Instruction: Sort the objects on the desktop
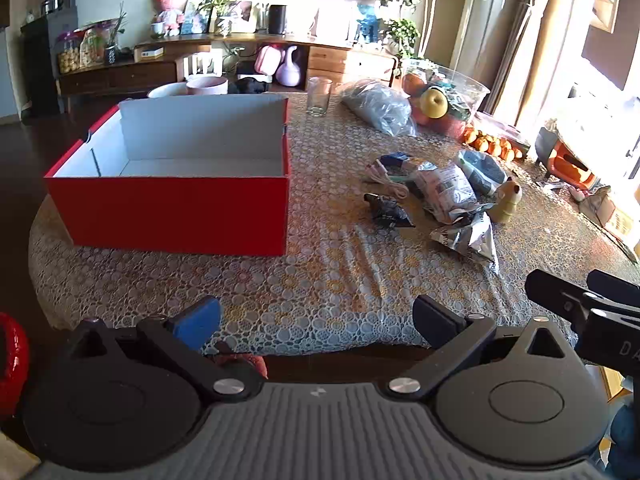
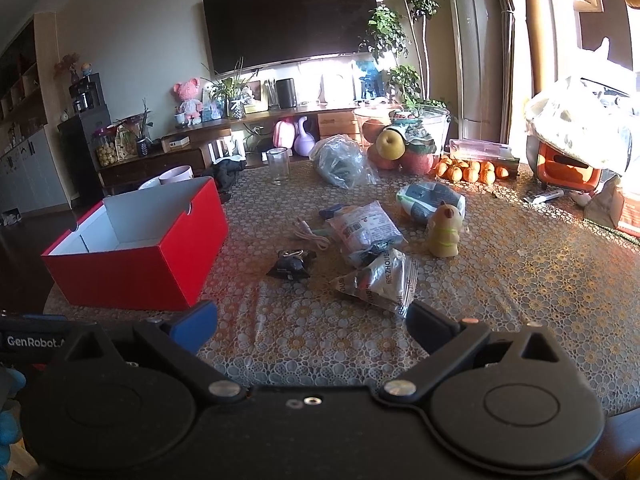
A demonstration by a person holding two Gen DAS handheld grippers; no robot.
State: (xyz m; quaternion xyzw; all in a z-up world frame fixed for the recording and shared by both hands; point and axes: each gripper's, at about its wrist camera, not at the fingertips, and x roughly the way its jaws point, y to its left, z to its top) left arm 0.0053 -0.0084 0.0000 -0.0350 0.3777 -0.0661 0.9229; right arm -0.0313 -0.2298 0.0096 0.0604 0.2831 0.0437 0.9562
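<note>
An empty red box (image 1: 172, 208) (image 2: 132, 276) with a white inside stands on the left of the lace-covered table (image 1: 320, 280). Right of it lies a loose heap: a small black pouch (image 1: 386, 210) (image 2: 292, 266), a silvery snack bag (image 1: 470, 240) (image 2: 380, 284), a clear printed packet (image 1: 444, 192) (image 2: 362, 230), a coiled pink cable (image 1: 390, 184) (image 2: 312, 236), a tan animal figurine (image 1: 506, 200) (image 2: 444, 232) and a blue-grey packet (image 1: 482, 170) (image 2: 430, 200). My left gripper (image 1: 316, 320) is open over the table's near edge. My right gripper (image 2: 312, 320) is open too, just short of the snack bag.
A drinking glass (image 1: 319, 96) (image 2: 278, 166), a grey plastic bag (image 1: 378, 106) (image 2: 340, 162), a clear fruit tub (image 1: 444, 96) (image 2: 400, 136) and mandarins (image 1: 492, 146) (image 2: 470, 170) stand at the back. An orange appliance (image 2: 568, 168) sits far right. The right gripper's body (image 1: 592, 312) shows at the left view's right edge.
</note>
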